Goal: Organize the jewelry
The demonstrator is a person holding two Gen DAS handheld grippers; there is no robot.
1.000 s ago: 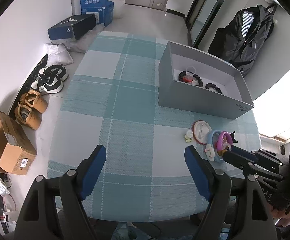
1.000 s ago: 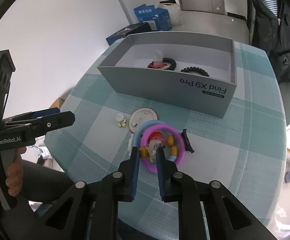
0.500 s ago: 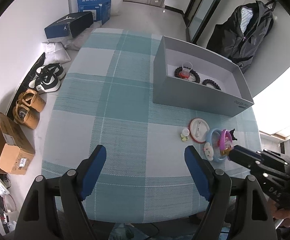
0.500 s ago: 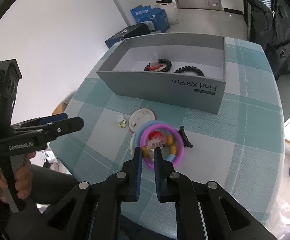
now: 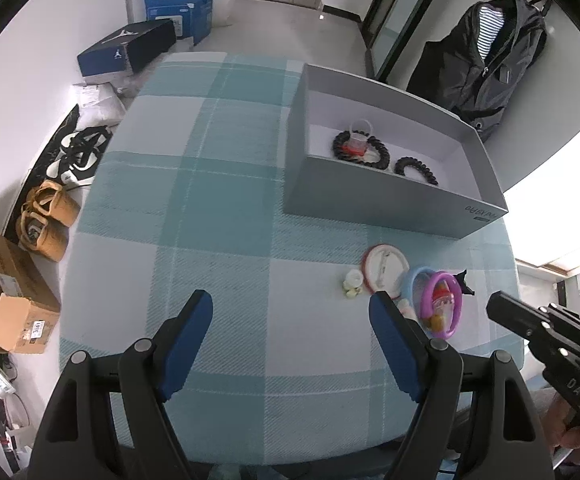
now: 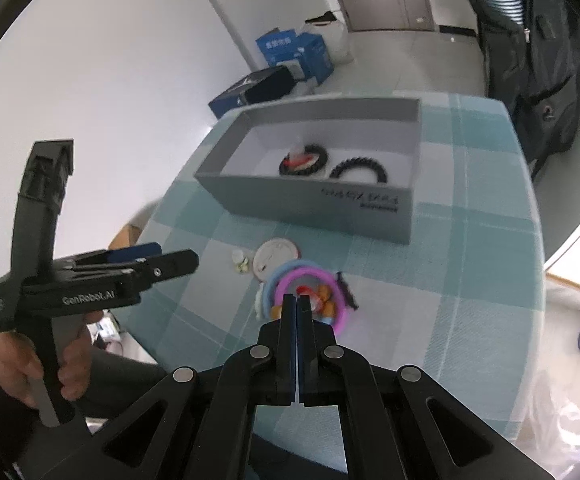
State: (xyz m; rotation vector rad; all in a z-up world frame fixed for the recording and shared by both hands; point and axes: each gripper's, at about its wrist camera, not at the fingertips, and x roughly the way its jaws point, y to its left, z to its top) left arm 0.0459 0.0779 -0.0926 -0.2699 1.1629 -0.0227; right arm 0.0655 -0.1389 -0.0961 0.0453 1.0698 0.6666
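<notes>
On the checked teal tablecloth (image 5: 209,200), near its edge at five o'clock in the left wrist view, the loose jewelry is gathered. A purple ring (image 5: 442,305) with small red and orange charms is seen overlapping a pale blue ring (image 5: 410,284). A white disc with a red rim (image 5: 384,268) lies just beside them at eleven o'clock, and a small yellowish-white piece (image 5: 353,284) is found at nine o'clock of the disc. A small black piece (image 5: 465,282) sits at the purple ring's two o'clock side.

Beyond this cluster, at twelve o'clock, a grey box (image 5: 370,204) stands open. Two black coiled bands (image 5: 416,170) lie inside it, one of them around a red and clear item (image 5: 356,142).

The left gripper (image 5: 290,300) is held wide open above bare cloth, with nothing between its blue pads. The right gripper (image 6: 297,299) is closed pad against pad just over the purple ring's near edge. Whether anything thin is pinched between the pads cannot be told. The left gripper's handle is gripped by a hand (image 6: 29,364).
</notes>
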